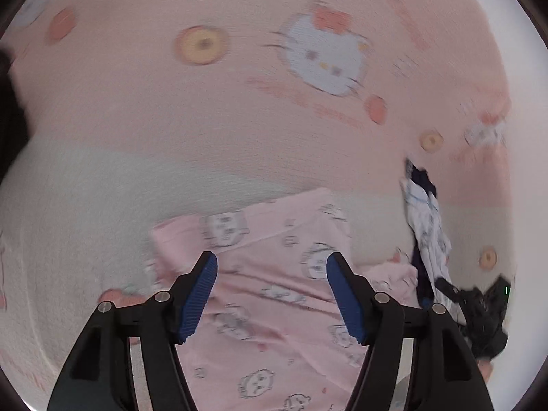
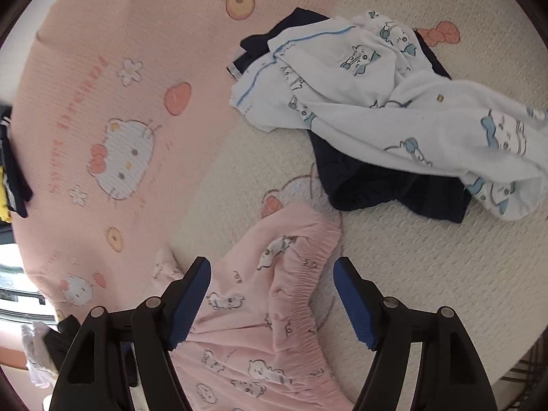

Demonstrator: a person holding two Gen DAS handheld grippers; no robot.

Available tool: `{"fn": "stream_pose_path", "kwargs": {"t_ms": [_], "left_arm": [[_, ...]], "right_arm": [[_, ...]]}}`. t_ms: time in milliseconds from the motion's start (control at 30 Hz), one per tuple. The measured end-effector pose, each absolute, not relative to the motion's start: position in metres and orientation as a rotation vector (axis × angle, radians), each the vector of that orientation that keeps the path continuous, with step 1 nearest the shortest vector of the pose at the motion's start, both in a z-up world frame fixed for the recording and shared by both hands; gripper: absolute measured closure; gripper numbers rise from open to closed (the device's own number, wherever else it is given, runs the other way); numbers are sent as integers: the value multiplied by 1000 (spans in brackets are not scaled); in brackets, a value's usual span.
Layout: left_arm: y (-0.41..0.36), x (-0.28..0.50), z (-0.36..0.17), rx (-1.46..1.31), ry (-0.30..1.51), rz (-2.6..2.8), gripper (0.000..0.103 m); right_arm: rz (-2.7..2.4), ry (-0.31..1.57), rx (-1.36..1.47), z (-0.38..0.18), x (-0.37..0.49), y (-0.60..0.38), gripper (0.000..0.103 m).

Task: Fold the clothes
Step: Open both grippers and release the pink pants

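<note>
Both sets of jaws stood spread wide and gripped nothing. Between the fingers of the left gripper (image 1: 272,263) lay the pink printed garment (image 1: 274,294), its folded edge just beyond the tips. The right gripper (image 2: 272,267) hung over the same garment's gathered waistband (image 2: 301,281), which curled up between its 2 fingers.

The likely trouble: a pinch here could catch only the top layer, so a lift would drag the fold open, or the waistband's bunched ridge could slip from the pads. The left view was blurred, so aim there was uncertain.

Farther ahead and to the right of the right jaws, a white printed garment (image 2: 394,109) lay crumpled over a navy garment (image 2: 376,185) on the pink cartoon blanket (image 2: 102,102); a wide sweep could snag them.
</note>
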State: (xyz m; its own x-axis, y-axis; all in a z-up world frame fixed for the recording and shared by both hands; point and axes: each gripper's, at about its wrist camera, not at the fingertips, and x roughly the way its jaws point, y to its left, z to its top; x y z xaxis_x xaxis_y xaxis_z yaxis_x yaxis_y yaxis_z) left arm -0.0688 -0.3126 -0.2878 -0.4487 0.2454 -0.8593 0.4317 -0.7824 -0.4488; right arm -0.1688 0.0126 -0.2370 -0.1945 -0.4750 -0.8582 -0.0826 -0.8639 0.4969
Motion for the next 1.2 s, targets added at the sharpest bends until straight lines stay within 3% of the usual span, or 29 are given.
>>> {"fn": "stream_pose_path", "kwargs": {"t_ms": [200, 633, 767, 1033, 1133, 1200], "left_arm": [[-262, -113, -286, 1685, 823, -2470, 39], [-242, -169, -307, 1874, 152, -2462, 39], [-268, -162, -316, 1922, 409, -2418, 39], [-322, -149, -332, 1968, 927, -2275, 39], [-349, -148, -337, 1892, 1165, -2200, 39], [-357, -153, -340, 1883, 1182, -2154, 39]], "right_arm": [[-2011, -775, 1945, -264, -180, 8, 29], [-1942, -333, 1760, -203, -195, -98, 29], [-1852, -306, 1819, -212, -212, -135, 29], [-1688, -551, 1783, -264, -218, -167, 29], [-1793, -398, 1699, -247, -214, -161, 29], [-1910, -168, 1551, -225, -206, -165, 29]]}}
